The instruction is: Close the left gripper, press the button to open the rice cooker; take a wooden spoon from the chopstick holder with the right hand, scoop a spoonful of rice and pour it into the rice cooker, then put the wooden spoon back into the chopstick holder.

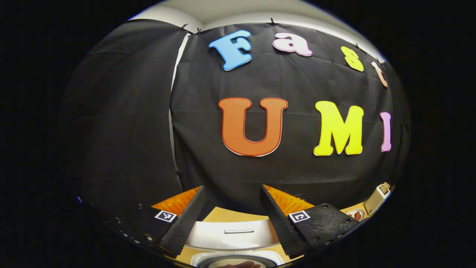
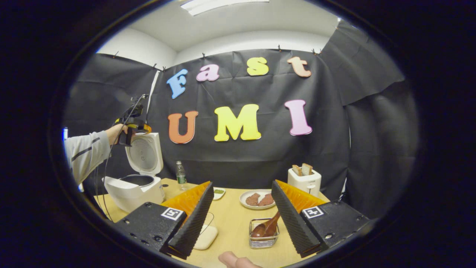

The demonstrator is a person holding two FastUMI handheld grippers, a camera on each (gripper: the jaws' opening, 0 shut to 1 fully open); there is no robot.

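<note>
Rice cooker, white and rounded [image 2: 134, 190], sits at the surface's [image 2: 230, 223] left end with its lid already up, left gripper [image 2: 128, 130] above it. Right gripper [image 2: 241, 216] hovers, jaws apart, so next it needs to grab the brown wooden spoon [image 2: 267, 226] in the wire-mesh chopstick holder [image 2: 263, 240].

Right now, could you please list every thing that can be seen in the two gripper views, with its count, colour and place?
white rice cooker: one, white, lid up, far left of the table
tan wooden table: one, tan, under everything
clear plastic water bottle: one, clear, green label, right of the cooker
small white dish: one, white, green contents, mid table
round white plate: one, white, two brown pieces on it
white toaster: one, white, two bread slices in it, far right
wire mesh chopstick holder: one, silver, near edge
brown wooden spoon: one, brown, in the holder
left gripper: jaws open, above the cooker
right gripper: jaws open, near the holder
</note>
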